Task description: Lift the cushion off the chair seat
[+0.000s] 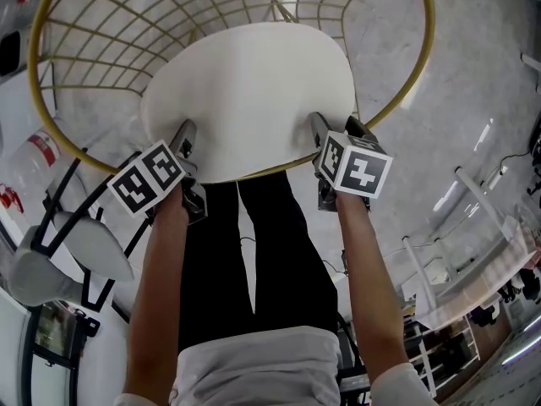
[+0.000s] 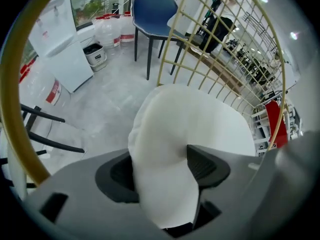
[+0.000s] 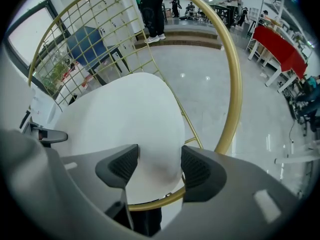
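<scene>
Head view: white cushion [image 1: 254,91] lay flat on the seat of the gold wire chair [image 1: 428,49], with both grippers at its near edge, one per front corner.

Left gripper [image 2: 161,168] was clamped on the cushion. A thick fold of the left corner was bunched up between the pads, a deep bite. Right gripper [image 3: 159,166] had its pads pressed on the right corner, but it looked like a shallow pinch near the edge only.

Risks as I read them:
- Uneven grip. The right corner could slip out once the weight came on, leaving the cushion hanging from the left gripper alone.
- The gold seat rim [image 3: 150,200] ran right under the right jaws. Going any lower could catch the wire with the fabric and drag the chair.
- Lifting toward the back could snag the far edge on the wire backrest [image 1: 127,32]. A straight-up lift looked safer.
- Couldn't tell whether any ties held it to the seat.

Orientation: face up and level, apart from the bunched left corner. Long axis ran side to side across the seat. Broad front edge faced the person, rounded far edge toward the backrest.
</scene>
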A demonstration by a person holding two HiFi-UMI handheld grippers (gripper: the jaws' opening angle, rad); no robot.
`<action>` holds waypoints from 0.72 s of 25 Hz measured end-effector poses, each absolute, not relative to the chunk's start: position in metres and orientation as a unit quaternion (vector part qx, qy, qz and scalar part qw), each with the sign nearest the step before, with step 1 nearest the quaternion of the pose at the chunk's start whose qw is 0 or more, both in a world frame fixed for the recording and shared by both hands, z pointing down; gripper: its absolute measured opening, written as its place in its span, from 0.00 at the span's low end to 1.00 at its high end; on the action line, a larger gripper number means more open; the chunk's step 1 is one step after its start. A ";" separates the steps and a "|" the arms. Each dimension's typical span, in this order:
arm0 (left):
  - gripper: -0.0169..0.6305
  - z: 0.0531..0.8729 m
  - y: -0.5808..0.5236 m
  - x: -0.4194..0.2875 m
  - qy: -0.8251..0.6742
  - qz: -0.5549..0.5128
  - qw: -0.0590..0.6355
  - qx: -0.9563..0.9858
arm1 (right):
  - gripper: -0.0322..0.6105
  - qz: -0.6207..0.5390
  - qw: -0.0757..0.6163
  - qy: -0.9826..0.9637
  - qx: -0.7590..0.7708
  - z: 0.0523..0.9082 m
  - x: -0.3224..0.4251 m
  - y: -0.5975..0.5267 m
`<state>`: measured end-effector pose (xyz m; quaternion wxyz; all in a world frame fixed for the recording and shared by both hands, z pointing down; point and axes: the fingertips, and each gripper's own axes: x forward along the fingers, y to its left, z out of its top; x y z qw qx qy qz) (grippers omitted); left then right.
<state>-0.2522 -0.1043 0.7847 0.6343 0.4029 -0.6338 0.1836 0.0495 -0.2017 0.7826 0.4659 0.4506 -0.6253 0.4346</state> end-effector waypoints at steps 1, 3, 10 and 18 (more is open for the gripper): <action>0.47 0.783 -0.103 -0.252 -0.633 0.184 0.632 0.407 | 0.48 0.429 0.469 -0.625 0.452 0.781 0.050 -0.201; 0.45 0.781 -0.102 -0.251 -0.631 0.187 0.629 0.414 | 0.46 0.422 0.471 -0.626 0.456 0.779 0.050 -0.199; 0.39 0.775 -0.101 -0.249 -0.629 0.201 0.612 0.435 | 0.40 0.422 0.466 -0.628 0.459 0.774 0.054 -0.195; 0.36 0.770 -0.098 -0.249 -0.632 0.198 0.608 0.438 | 0.36 0.420 0.461 -0.636 0.454 0.770 0.053 -0.192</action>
